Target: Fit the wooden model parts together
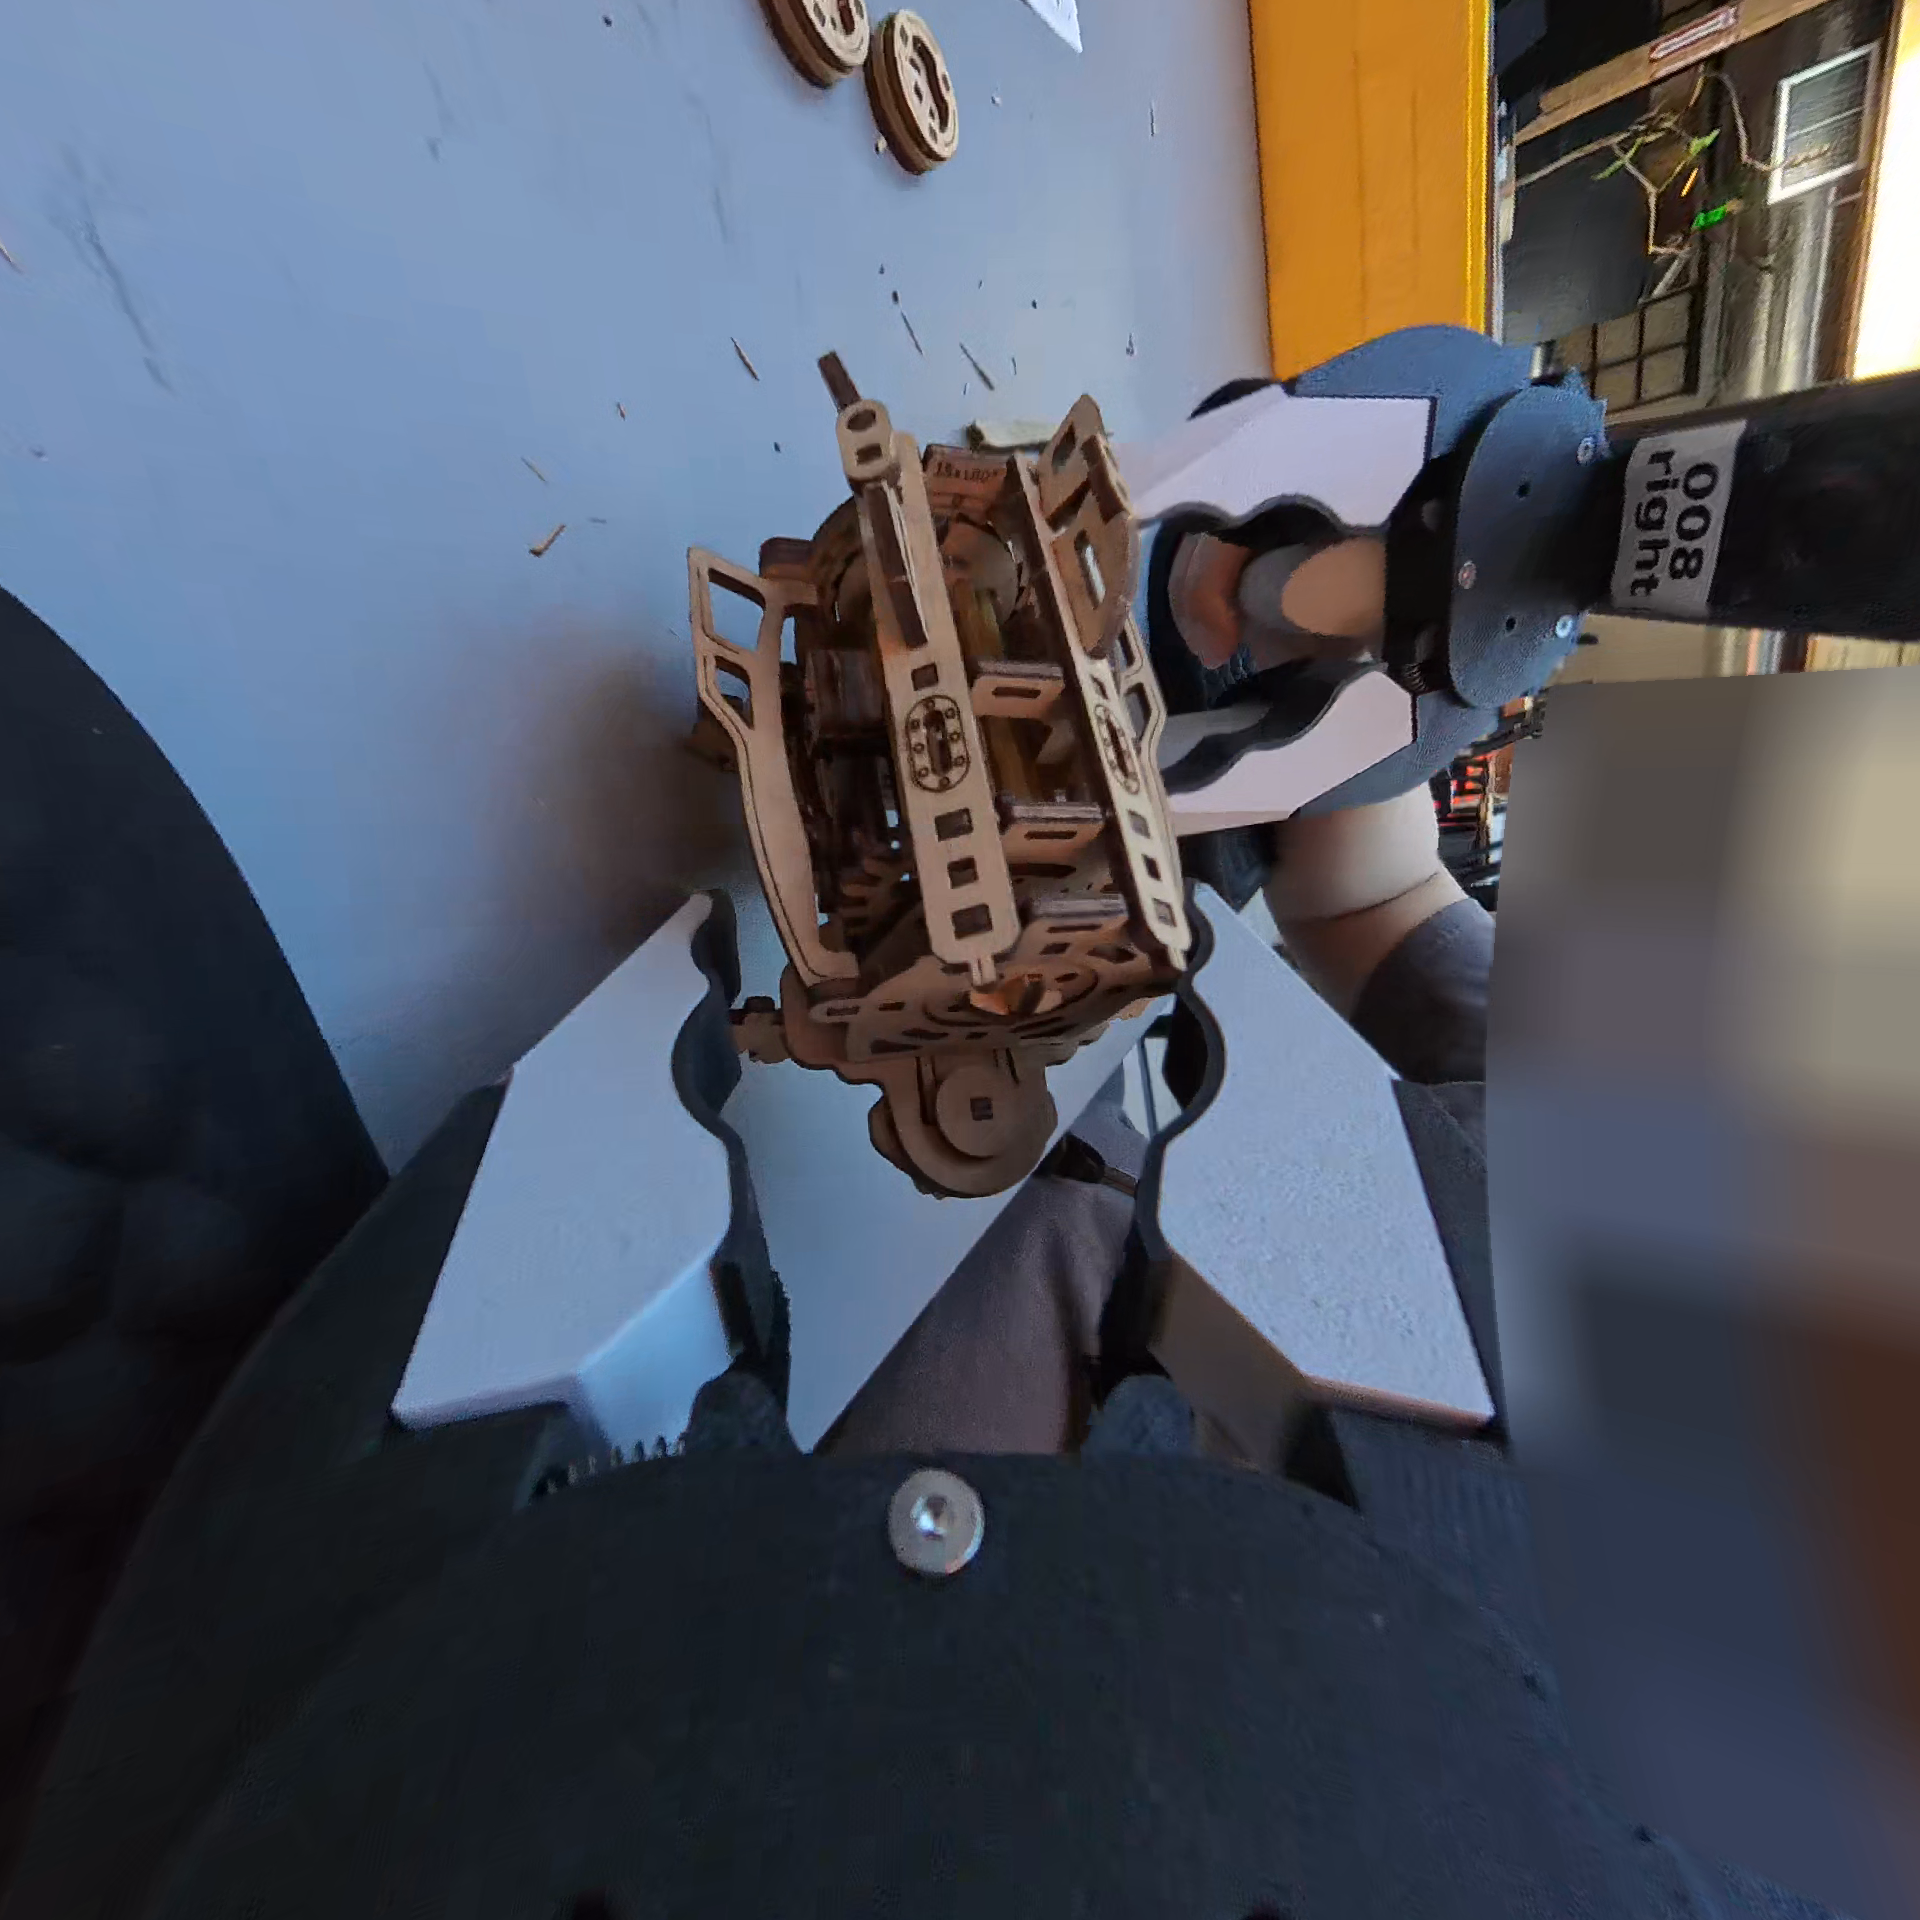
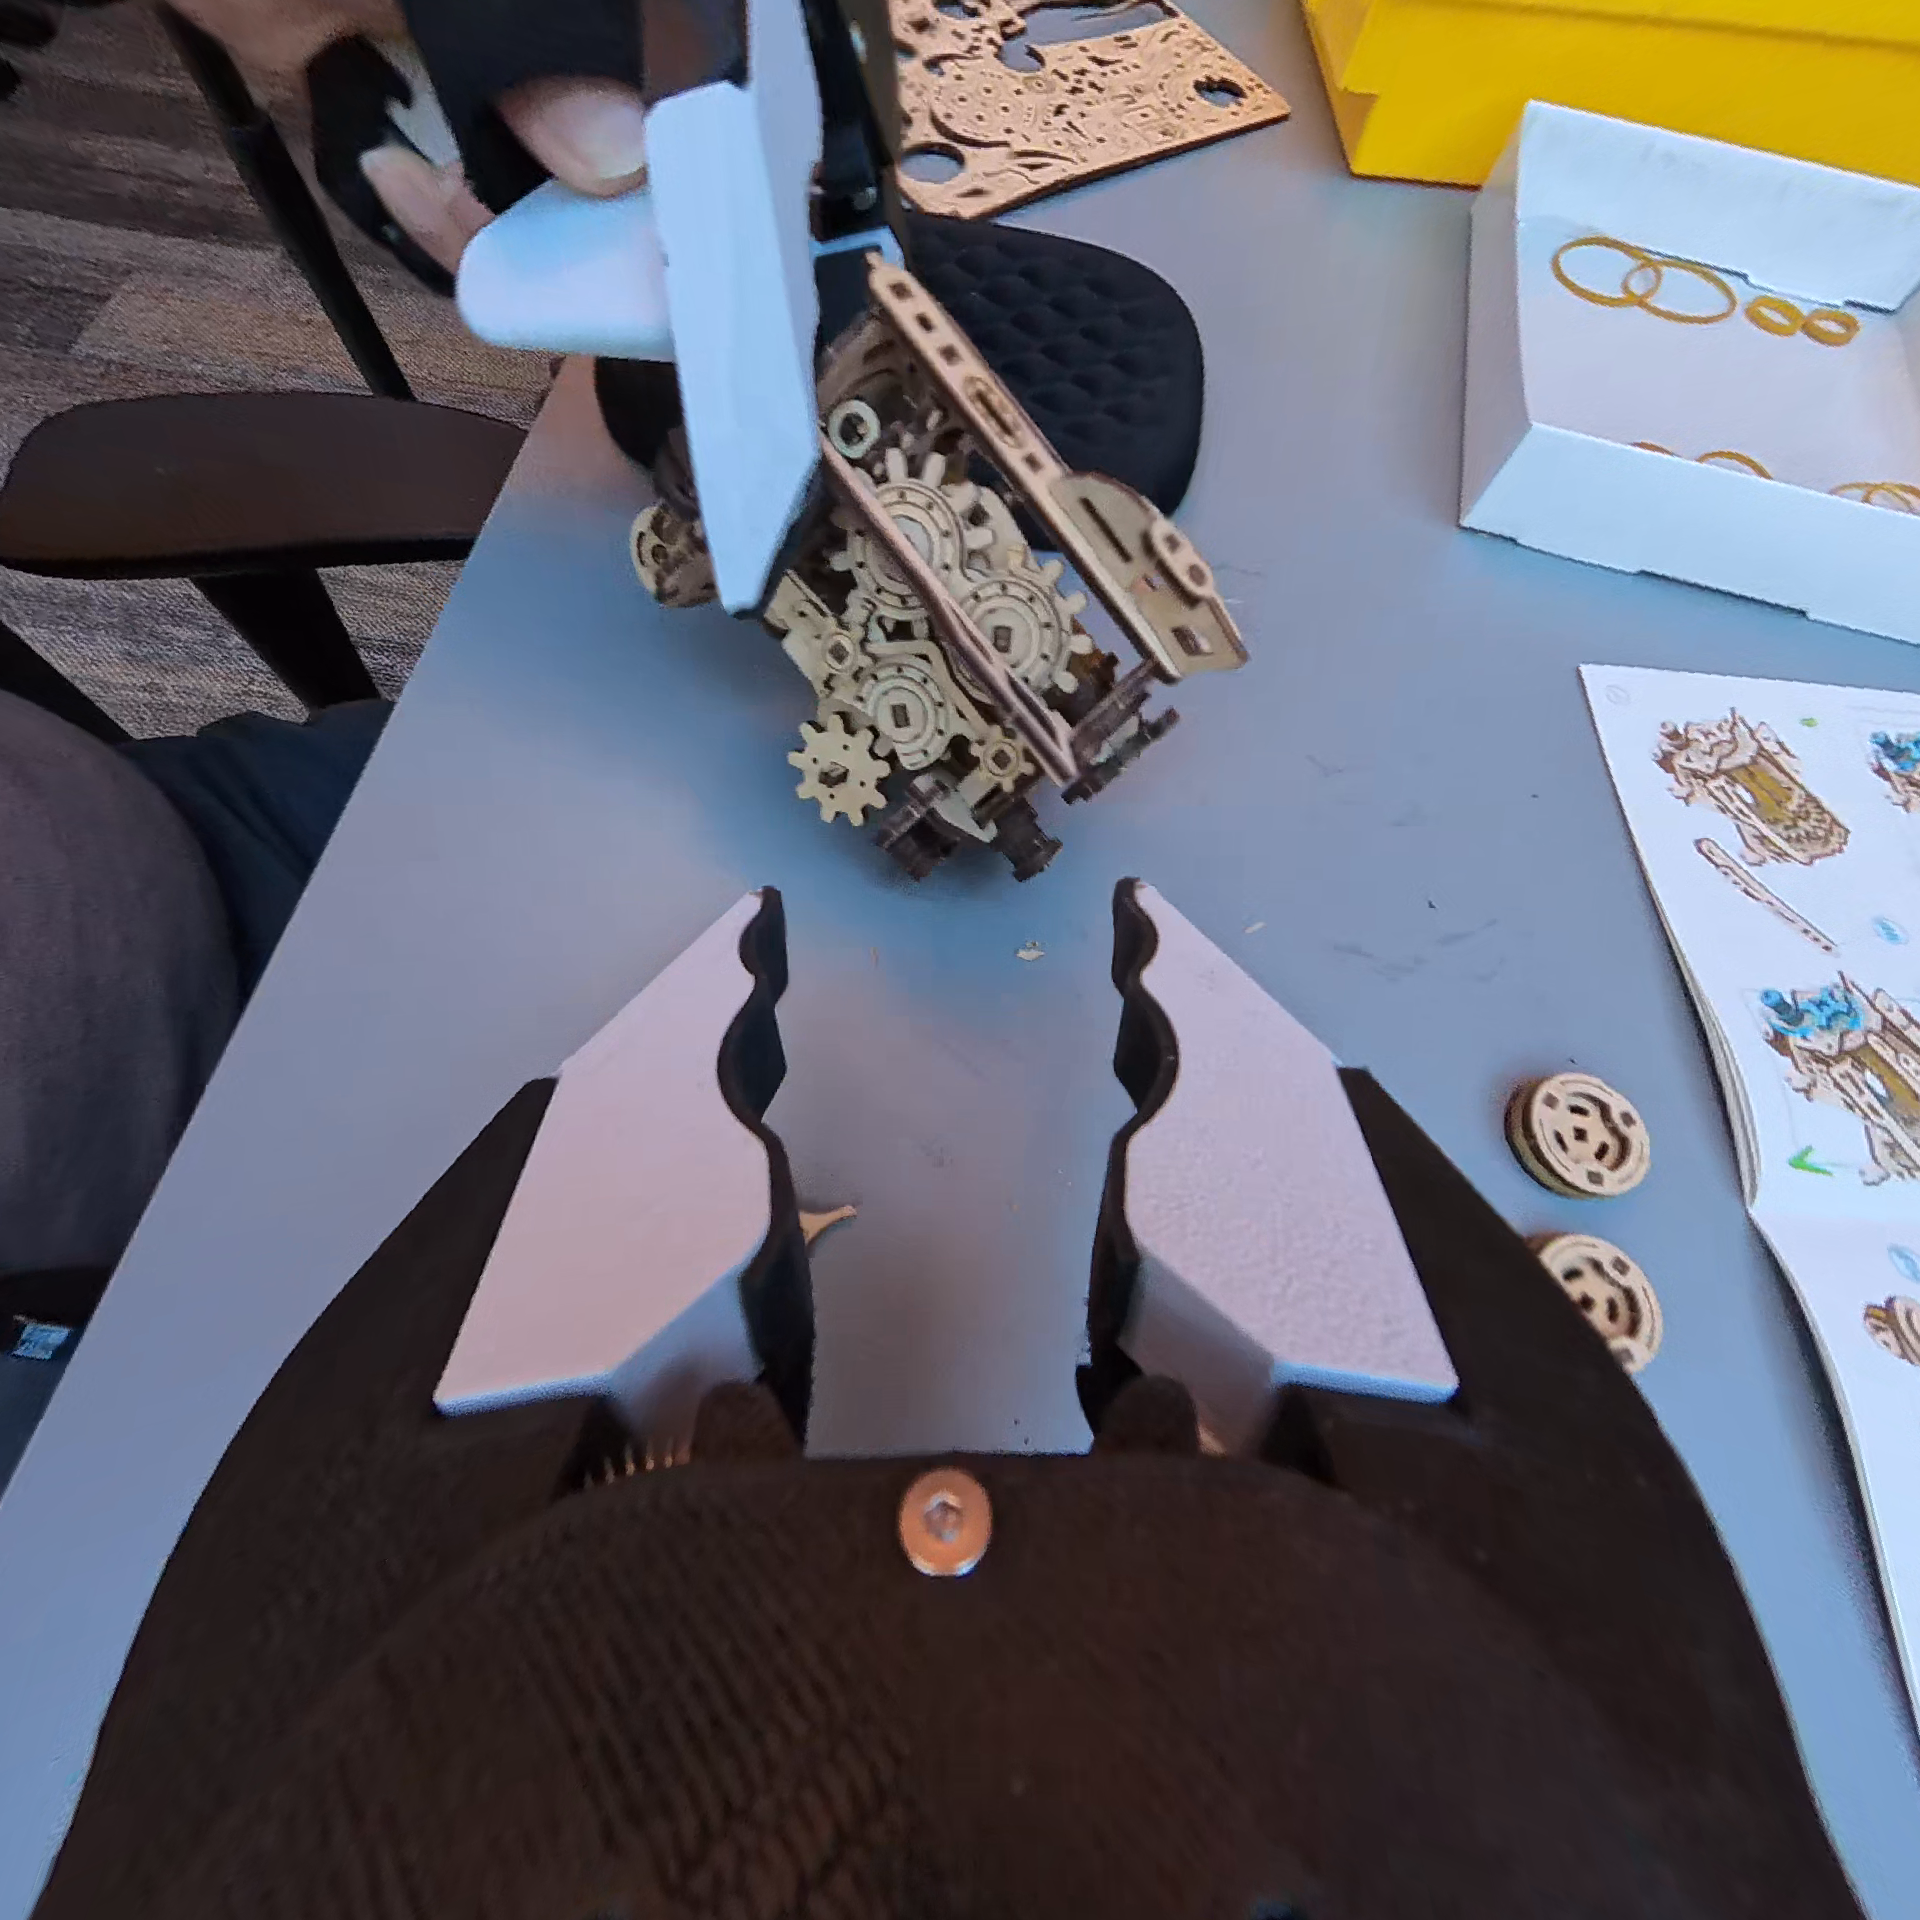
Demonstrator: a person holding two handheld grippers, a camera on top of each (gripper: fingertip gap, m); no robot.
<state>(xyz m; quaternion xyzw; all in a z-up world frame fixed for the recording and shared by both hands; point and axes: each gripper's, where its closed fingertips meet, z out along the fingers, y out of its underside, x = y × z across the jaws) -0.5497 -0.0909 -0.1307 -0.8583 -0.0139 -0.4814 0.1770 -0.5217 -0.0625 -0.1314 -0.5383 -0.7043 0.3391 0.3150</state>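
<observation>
Left wrist view: slotted plywood gear model (image 1: 935, 790) between white wavy-edged fingers (image 1: 613, 1164).

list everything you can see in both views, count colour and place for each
wooden model: one, tan with gears, held tilted over the table's near-middle
table: one, grey, under everything
wooden wheels: two, tan, flat on the table beside the booklet
wooden sheet: one, tan, cut-outs, far end of table
booklet: one, white with pictures, right edge
white box: one, holds yellow rings, far right
yellow box: one, far right corner
black pad: one, behind the model
chair: one, dark, left of table
left gripper: white fingers, shut on the model
right gripper: white fingers, open, empty, short of the model
</observation>
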